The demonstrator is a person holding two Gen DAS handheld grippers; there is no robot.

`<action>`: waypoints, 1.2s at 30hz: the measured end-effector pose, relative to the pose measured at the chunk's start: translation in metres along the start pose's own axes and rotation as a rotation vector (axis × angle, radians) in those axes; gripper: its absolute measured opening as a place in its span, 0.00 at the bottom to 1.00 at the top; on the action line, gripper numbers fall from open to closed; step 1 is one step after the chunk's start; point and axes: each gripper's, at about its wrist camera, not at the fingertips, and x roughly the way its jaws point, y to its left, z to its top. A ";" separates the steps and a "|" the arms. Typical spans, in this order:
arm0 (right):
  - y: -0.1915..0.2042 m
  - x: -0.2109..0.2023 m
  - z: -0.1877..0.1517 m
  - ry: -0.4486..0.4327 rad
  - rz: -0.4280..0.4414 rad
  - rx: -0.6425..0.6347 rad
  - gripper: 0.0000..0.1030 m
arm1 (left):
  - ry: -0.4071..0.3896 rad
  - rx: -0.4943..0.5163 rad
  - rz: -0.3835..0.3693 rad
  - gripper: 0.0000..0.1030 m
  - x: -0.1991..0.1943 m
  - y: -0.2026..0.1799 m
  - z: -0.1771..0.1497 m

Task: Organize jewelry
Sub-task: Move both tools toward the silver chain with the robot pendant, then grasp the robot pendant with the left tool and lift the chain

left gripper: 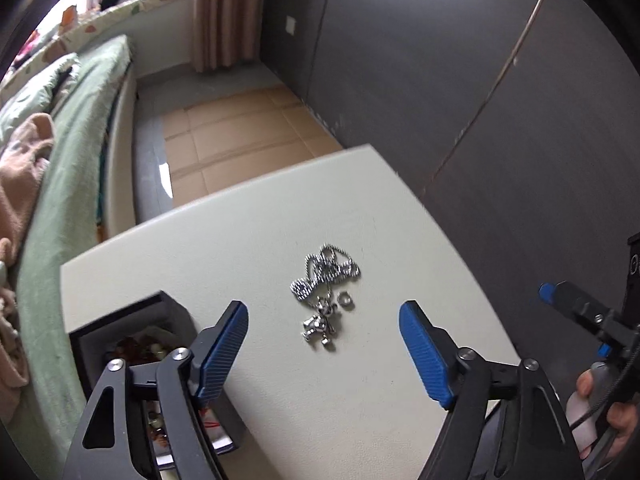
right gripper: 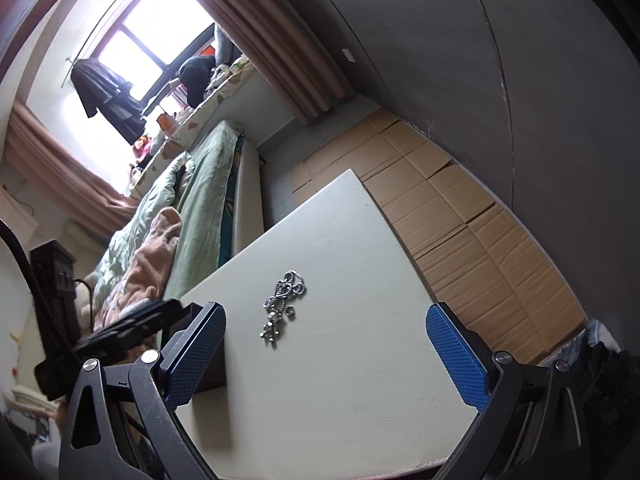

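Observation:
A silver bead-chain necklace (left gripper: 324,276) with a small bear pendant (left gripper: 318,326) lies bunched on the white table (left gripper: 280,380). A small silver ring (left gripper: 345,300) lies just right of the chain. My left gripper (left gripper: 324,348) is open and empty, just short of the pendant, above the table. A dark jewelry box (left gripper: 136,328) with beads inside stands at the table's left edge, partly hidden by the left finger. In the right wrist view the necklace (right gripper: 282,298) and ring (right gripper: 291,312) lie ahead of my right gripper (right gripper: 326,344), which is open and empty.
A bed with green bedding (left gripper: 68,168) runs along the left of the table. Flattened cardboard (right gripper: 460,216) covers the floor beyond the table. A grey wall (left gripper: 440,80) stands at the right. The other gripper shows at the right edge of the left wrist view (left gripper: 580,312).

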 end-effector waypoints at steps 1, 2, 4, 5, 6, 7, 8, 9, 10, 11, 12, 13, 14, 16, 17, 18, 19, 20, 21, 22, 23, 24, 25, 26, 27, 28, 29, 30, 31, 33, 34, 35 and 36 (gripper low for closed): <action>-0.003 0.002 -0.001 0.003 0.001 0.009 0.99 | 0.024 0.010 0.018 0.73 0.011 0.000 -0.001; -0.007 0.002 -0.002 0.005 0.002 0.014 0.99 | 0.042 0.019 0.030 0.70 0.018 -0.001 -0.003; -0.011 0.004 -0.005 0.007 0.002 0.018 0.98 | 0.070 0.029 0.026 0.69 0.030 -0.002 -0.005; -0.013 0.005 -0.006 0.009 0.000 0.021 0.98 | 0.078 0.030 0.022 0.69 0.035 -0.001 -0.006; -0.015 0.006 -0.007 0.012 -0.003 0.024 0.98 | 0.090 0.033 0.024 0.69 0.042 -0.002 -0.007; -0.017 0.007 -0.008 0.014 -0.005 0.026 0.98 | 0.098 0.037 0.029 0.69 0.046 -0.003 -0.007; -0.019 0.008 -0.009 0.015 -0.006 0.028 0.98 | 0.107 0.048 0.037 0.66 0.052 -0.004 -0.007; -0.020 0.009 -0.009 0.016 -0.007 0.031 0.98 | 0.115 0.059 0.045 0.62 0.057 -0.006 -0.007; -0.023 0.010 -0.010 0.017 -0.008 0.036 0.98 | 0.125 0.067 0.052 0.60 0.060 -0.007 -0.007; -0.024 0.012 -0.011 0.019 -0.008 0.039 0.98 | 0.134 0.073 0.056 0.58 0.063 -0.007 -0.007; -0.025 0.013 -0.012 0.022 -0.009 0.041 0.98 | 0.141 0.079 0.065 0.57 0.068 -0.007 -0.007; -0.025 0.014 -0.013 0.024 -0.011 0.041 0.98 | 0.147 0.083 0.078 0.57 0.071 -0.007 -0.007; -0.025 0.016 -0.014 0.027 -0.018 0.038 0.98 | 0.148 0.084 0.083 0.57 0.073 -0.007 -0.008; -0.024 0.019 -0.016 0.033 -0.037 0.026 0.98 | 0.145 0.081 0.079 0.51 0.076 -0.006 -0.009; -0.023 0.020 -0.016 0.036 -0.045 0.018 0.98 | 0.135 0.089 0.088 0.48 0.076 -0.007 -0.010; -0.022 0.021 -0.016 0.037 -0.052 0.011 0.98 | 0.127 0.095 0.092 0.40 0.076 -0.008 -0.010; -0.021 0.022 -0.016 0.039 -0.059 0.004 0.98 | 0.118 0.103 0.109 0.37 0.075 -0.008 -0.010; -0.020 0.023 -0.016 0.041 -0.066 -0.004 0.98 | 0.114 0.104 0.115 0.29 0.075 -0.007 -0.009; -0.019 0.024 -0.017 0.043 -0.072 -0.010 0.98 | 0.109 0.101 0.122 0.18 0.074 -0.005 -0.009; -0.018 0.024 -0.017 0.045 -0.078 -0.016 0.98 | 0.106 0.090 0.125 0.15 0.073 -0.002 -0.009; -0.016 0.025 -0.018 0.046 -0.083 -0.022 0.98 | 0.104 0.080 0.121 0.15 0.071 0.000 -0.009; -0.016 0.026 -0.018 0.047 -0.085 -0.025 0.98 | 0.087 0.067 0.111 0.15 0.067 0.003 -0.009; -0.014 0.027 -0.018 0.050 -0.086 -0.027 0.98 | 0.073 0.064 0.109 0.15 0.063 0.005 -0.009; -0.014 0.028 -0.019 0.052 -0.088 -0.030 0.98 | 0.055 0.062 0.109 0.15 0.057 0.006 -0.009; -0.013 0.029 -0.019 0.055 -0.091 -0.033 0.98 | 0.041 0.058 0.103 0.15 0.052 0.007 -0.009; -0.013 0.030 -0.020 0.057 -0.096 -0.037 0.98 | 0.028 0.052 0.095 0.15 0.047 0.008 -0.008; -0.012 0.031 -0.020 0.059 -0.099 -0.040 0.98 | 0.013 0.042 0.082 0.15 0.039 0.010 -0.008; -0.012 0.032 -0.020 0.061 -0.099 -0.044 0.96 | 0.005 0.037 0.077 0.15 0.035 0.010 -0.007; -0.012 0.034 -0.020 0.066 -0.100 -0.046 0.95 | -0.010 0.034 0.072 0.15 0.028 0.011 -0.006; -0.009 0.041 -0.020 0.081 -0.105 -0.047 0.85 | -0.040 0.030 0.066 0.15 0.016 0.011 -0.002; -0.009 0.044 -0.020 0.092 -0.104 -0.045 0.82 | -0.055 0.026 0.061 0.15 0.009 0.011 0.000; -0.009 0.048 -0.020 0.102 -0.105 -0.045 0.78 | -0.072 0.022 0.055 0.15 0.000 0.012 0.003; -0.009 0.051 -0.020 0.112 -0.105 -0.047 0.76 | -0.083 0.020 0.051 0.15 -0.006 0.013 0.004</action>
